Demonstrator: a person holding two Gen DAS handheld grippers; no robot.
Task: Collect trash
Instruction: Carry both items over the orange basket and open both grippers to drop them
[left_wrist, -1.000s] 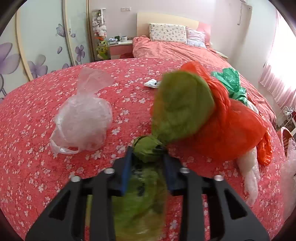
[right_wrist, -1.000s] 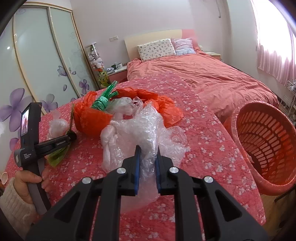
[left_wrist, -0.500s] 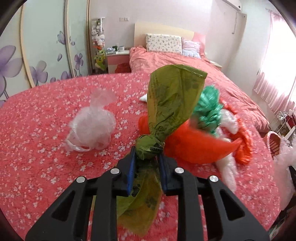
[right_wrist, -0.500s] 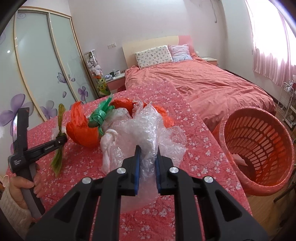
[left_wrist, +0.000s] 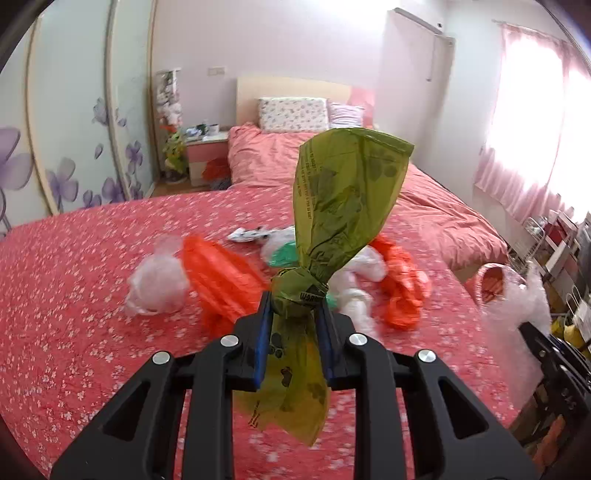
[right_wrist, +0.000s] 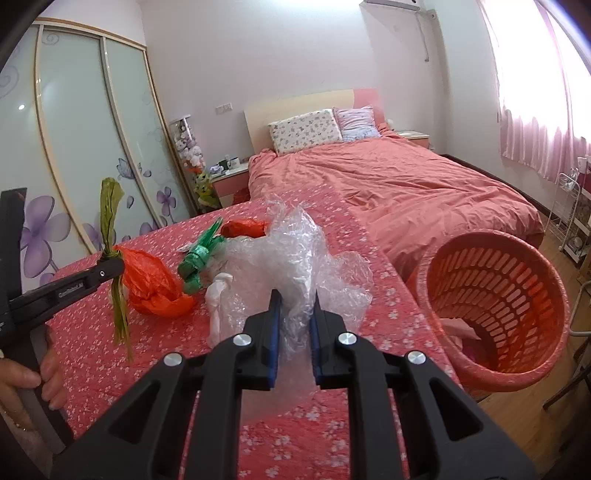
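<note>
My left gripper (left_wrist: 295, 306) is shut on a knotted olive-green bag (left_wrist: 343, 199) and holds it above the red flowered tablecloth (left_wrist: 74, 295); it also shows in the right wrist view (right_wrist: 110, 254). My right gripper (right_wrist: 294, 314) is shut on clear bubble wrap (right_wrist: 295, 251), lifted over the table's right side. On the cloth lie orange bags (left_wrist: 221, 273), a green bag (right_wrist: 197, 254), white bags (left_wrist: 358, 266) and a clear knotted bag (left_wrist: 159, 284). An orange mesh basket (right_wrist: 498, 306) stands on the floor to the right of the table.
A bed (right_wrist: 388, 184) with pink covers lies behind the table. A sliding wardrobe (right_wrist: 74, 147) lines the left wall. A nightstand (left_wrist: 207, 155) stands by the bed. A wire rack (right_wrist: 572, 221) stands at the far right. A small white wrapper (left_wrist: 247, 233) lies on the cloth.
My left gripper has lifted the olive bag up and away from the pile. My right gripper has raised the bubble wrap and drawn nearer the basket.
</note>
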